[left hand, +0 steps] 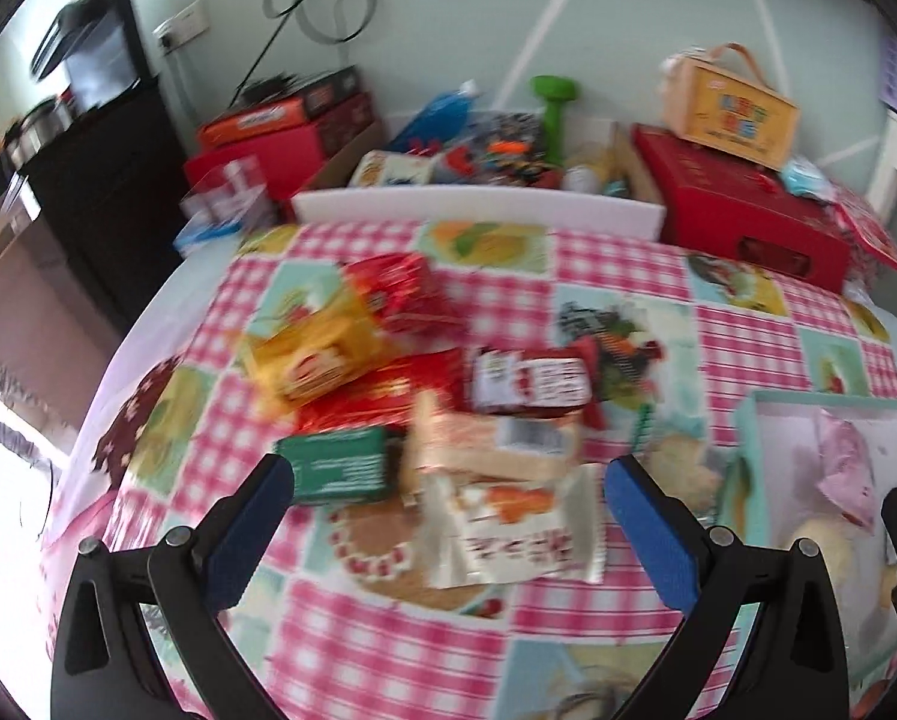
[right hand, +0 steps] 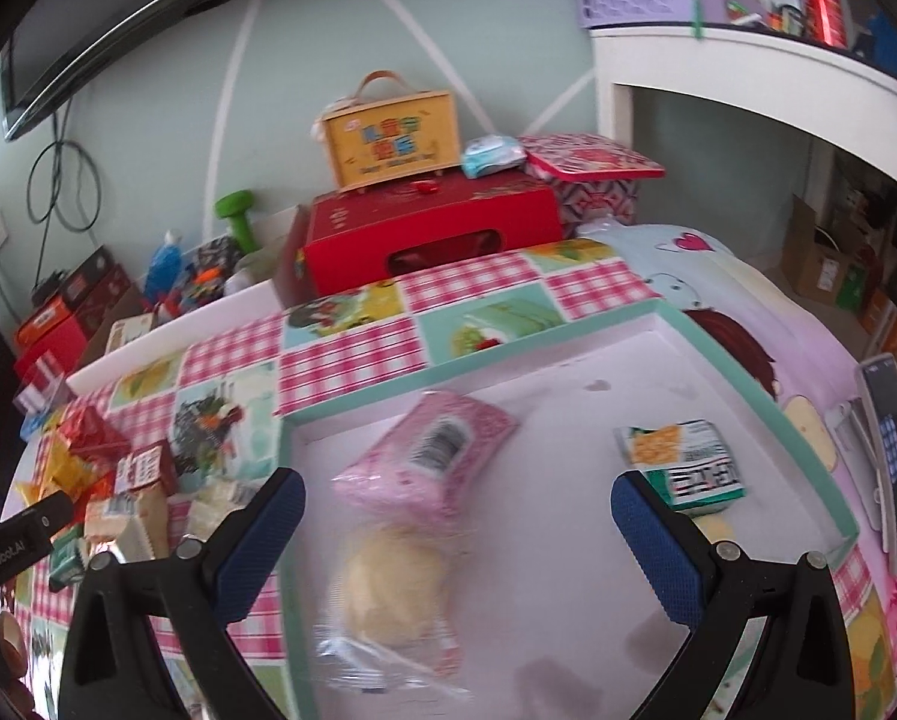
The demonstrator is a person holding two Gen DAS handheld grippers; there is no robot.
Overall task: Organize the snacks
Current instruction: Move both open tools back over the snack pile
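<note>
The left gripper [left hand: 448, 498] hangs over the checked cloth [left hand: 622, 264] on the tabletop with its blue fingers [left hand: 256, 534] spread wide and nothing between them; just ahead lies the heap of snacks: a white packet with red print [left hand: 508, 534] nearest, a pale wrapped bar [left hand: 496, 444] behind it, a green box [left hand: 340, 468] to the left, a dark red packet [left hand: 532, 384], a yellow box [left hand: 310, 354] and a red foil bag [left hand: 400, 288] farther back, all touching or overlapping. The right gripper [right hand: 454, 516] hovers over the white tray with a mint rim [right hand: 568, 540], its fingers [right hand: 658, 540] likewise wide apart and gripping nothing. In the tray lie a pink packet [right hand: 430, 456] leaning onto a round bun in clear wrap [right hand: 388, 594], and, apart to the right, a green-and-white packet [right hand: 682, 462] close to the right finger. The rest of the tray floor is bare. Beyond the cloth's far edge a white board [left hand: 478, 210] fences off a clutter of toys, a green dumbbell [right hand: 238, 216], a large red box [right hand: 436, 234] with a yellow carry case [right hand: 388, 138] on top. A phone [right hand: 892, 462] lies just outside the tray's right rim, and the tip of the other gripper shows at the left edge of the right wrist view, beside the snack heap.
</note>
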